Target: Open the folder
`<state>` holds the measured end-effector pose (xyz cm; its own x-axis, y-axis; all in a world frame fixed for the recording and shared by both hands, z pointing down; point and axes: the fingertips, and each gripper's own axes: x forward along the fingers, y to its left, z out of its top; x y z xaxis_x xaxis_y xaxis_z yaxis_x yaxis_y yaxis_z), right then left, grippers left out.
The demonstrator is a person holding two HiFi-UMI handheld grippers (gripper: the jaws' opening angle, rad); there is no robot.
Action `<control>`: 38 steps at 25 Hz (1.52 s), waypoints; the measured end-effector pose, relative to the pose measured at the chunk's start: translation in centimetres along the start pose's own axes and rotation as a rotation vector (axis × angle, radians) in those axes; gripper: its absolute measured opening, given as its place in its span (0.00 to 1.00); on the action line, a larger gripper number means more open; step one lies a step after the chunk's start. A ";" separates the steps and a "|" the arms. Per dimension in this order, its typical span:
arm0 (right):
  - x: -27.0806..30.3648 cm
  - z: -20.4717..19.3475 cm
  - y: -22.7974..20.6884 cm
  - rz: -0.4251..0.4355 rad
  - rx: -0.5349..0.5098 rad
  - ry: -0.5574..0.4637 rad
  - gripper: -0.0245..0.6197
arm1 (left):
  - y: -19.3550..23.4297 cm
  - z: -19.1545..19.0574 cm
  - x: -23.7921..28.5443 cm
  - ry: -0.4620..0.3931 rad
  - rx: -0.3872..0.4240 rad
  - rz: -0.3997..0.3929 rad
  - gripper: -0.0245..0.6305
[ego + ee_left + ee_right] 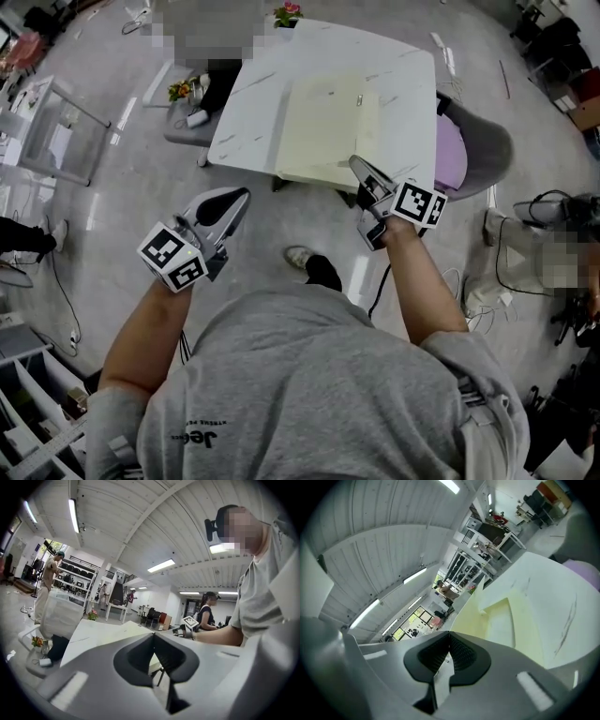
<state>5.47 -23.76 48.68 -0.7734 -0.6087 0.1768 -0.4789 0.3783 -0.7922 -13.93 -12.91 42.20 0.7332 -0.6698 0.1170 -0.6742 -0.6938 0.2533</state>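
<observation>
The pale yellow folder (323, 127) lies flat on the white worktop (248, 108), close to its near edge. The right tool (355, 163) is clenched at the folder's near edge, and nothing shows between its 2 jaws. The left tool (244, 193) is also clenched and empty, just off the worktop's near left corner.

I see a white worktop (248, 112) with a flower pot (287, 14) at its far edge. A chair (483, 150) with a purple seat stands beside it. Cables (516, 281) lie on the grey floor (122, 187).
</observation>
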 end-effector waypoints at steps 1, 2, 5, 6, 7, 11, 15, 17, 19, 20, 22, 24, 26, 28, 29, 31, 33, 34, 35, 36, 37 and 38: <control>0.6 0.1 0.8 0.007 -0.030 0.014 0.05 | 0.3 0.0 -0.5 -0.005 0.002 0.005 0.12; 1.2 0.2 1.7 0.016 -0.059 0.030 0.04 | 0.5 0.2 -0.9 -0.010 0.001 0.013 0.12; 3.6 0.2 4.2 0.048 -0.155 0.089 0.05 | 1.2 0.9 -2.4 -0.030 -0.012 0.053 0.12; 4.4 0.1 4.9 0.057 -0.191 0.110 0.05 | 1.5 1.0 -2.9 -0.038 -0.013 0.067 0.12; 5.3 0.0 5.5 0.064 -0.227 0.132 0.05 | 1.8 1.2 -3.5 -0.045 -0.014 0.083 0.12; 8.7 -1.0 8.8 0.124 -0.336 0.233 0.05 | 3.0 1.7 -6.1 -0.072 -0.022 0.155 0.12; 12.1 -2.6 11.4 0.170 -0.419 0.321 0.05 | 3.9 1.9 -9.2 -0.099 -0.029 0.234 0.12; 13.8 -3.3 11.9 0.188 -0.441 0.358 0.05 | 4.5 1.6 -10.5 -0.109 -0.026 0.266 0.12; 15.5 -4.1 12.3 0.200 -0.462 0.391 0.05 | 5.2 1.5 -11.7 -0.116 -0.025 0.298 0.12; 16.3 -4.6 12.5 0.206 -0.473 0.407 0.05 | 5.4 1.5 -12.4 -0.121 -0.026 0.315 0.12; 18.0 -5.6 13.0 0.218 -0.493 0.437 0.05 | 5.7 1.4 -13.8 -0.132 -0.026 0.348 0.12; 19.6 -6.6 13.3 0.231 -0.507 0.470 0.05 | 6.0 1.5 -15.1 -0.142 -0.033 0.388 0.12; 21.0 -7.6 13.5 0.244 -0.518 0.503 0.05 | 6.2 1.5 -16.2 -0.148 -0.033 0.424 0.12; 22.2 -8.6 13.6 0.252 -0.534 0.529 0.06 | 6.3 1.3 -17.3 -0.156 -0.039 0.456 0.12; 22.8 -9.1 13.6 0.256 -0.542 0.541 0.06 | 6.4 1.2 -17.8 -0.162 -0.048 0.473 0.12; 24.0 -10.1 13.7 0.263 -0.547 0.568 0.06 | 6.4 0.8 -19.0 -0.170 -0.063 0.509 0.12; 25.3 -11.1 13.9 0.269 -0.548 0.594 0.07 | 6.4 0.4 -19.9 -0.174 -0.076 0.545 0.12; 25.9 -11.4 13.9 0.271 -0.550 0.603 0.07 | 6.5 0.3 -20.3 -0.175 -0.084 0.560 0.12; 26.5 -11.7 13.8 0.272 -0.552 0.610 0.07 | 6.6 0.1 -20.6 -0.178 -0.095 0.572 0.12; 27.1 -11.9 13.7 0.275 -0.555 0.618 0.07 | 6.7 0.0 -20.8 -0.180 -0.103 0.583 0.12; 27.7 -12.2 13.5 0.281 -0.552 0.630 0.07 | 6.9 -0.1 -21.0 -0.181 -0.107 0.591 0.12; 28.2 -12.7 13.4 0.295 -0.539 0.646 0.07 | 7.1 -0.3 -21.1 -0.181 -0.105 0.596 0.12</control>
<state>-28.01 -27.02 50.44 -0.9014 0.0155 0.4328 -0.2278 0.8330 -0.5043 -34.17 -3.61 41.81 0.2018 -0.9737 0.1056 -0.9432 -0.1641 0.2890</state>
